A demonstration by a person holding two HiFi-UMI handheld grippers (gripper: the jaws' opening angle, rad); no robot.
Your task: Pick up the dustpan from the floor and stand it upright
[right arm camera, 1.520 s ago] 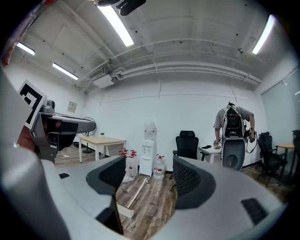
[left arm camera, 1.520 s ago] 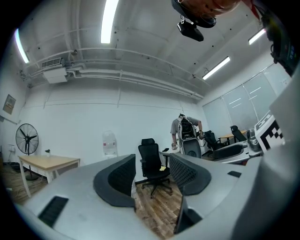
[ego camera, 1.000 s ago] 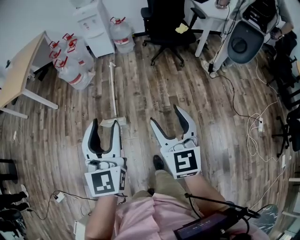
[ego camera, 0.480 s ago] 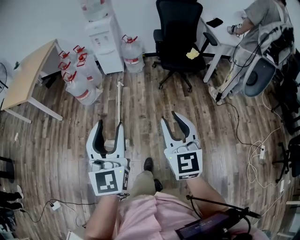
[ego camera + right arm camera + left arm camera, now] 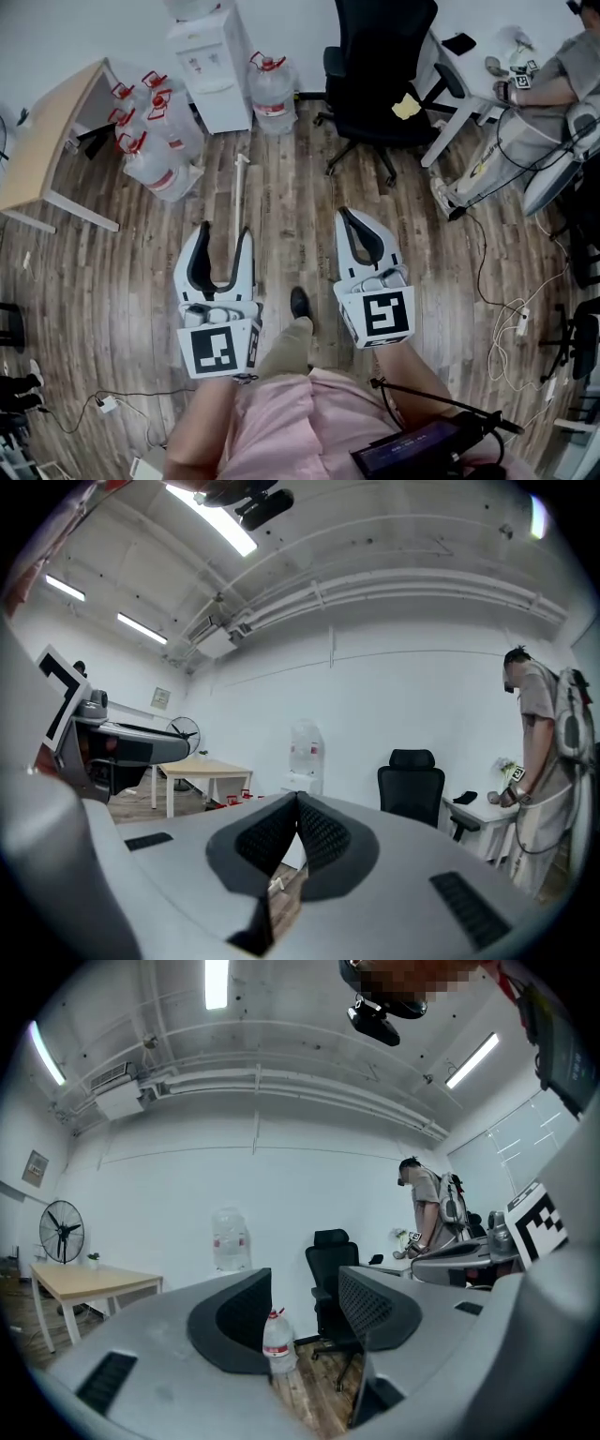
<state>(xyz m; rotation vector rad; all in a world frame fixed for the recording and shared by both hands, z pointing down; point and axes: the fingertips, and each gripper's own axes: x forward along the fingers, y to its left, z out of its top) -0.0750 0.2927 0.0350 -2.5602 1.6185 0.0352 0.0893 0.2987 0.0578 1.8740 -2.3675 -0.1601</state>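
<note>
The dustpan lies flat on the wooden floor. Its long white handle (image 5: 239, 192) runs away from me toward the water bottles, and its pan end is hidden behind my left gripper (image 5: 225, 232). That gripper hovers over the near end of the handle, open, with nothing between its fingers. In the left gripper view the left gripper (image 5: 302, 1283) shows only floor and a bottle in its gap. My right gripper (image 5: 347, 214) hangs to the right of the handle, apart from it. Its jaws are shut and empty, meeting at the tips in the right gripper view (image 5: 298, 801).
Several water bottles (image 5: 150, 141) and a white dispenser (image 5: 211, 56) stand at the back left, beside a wooden table (image 5: 42, 141). A black office chair (image 5: 384, 66) stands ahead. A person (image 5: 553, 75) sits at a desk at right; cables (image 5: 497, 281) trail across the floor.
I have stepped forward, so the chair, bottles and handle sit closer. The right gripper's jaws have gone from open to shut. The left gripper stays open over the handle's near end.
</note>
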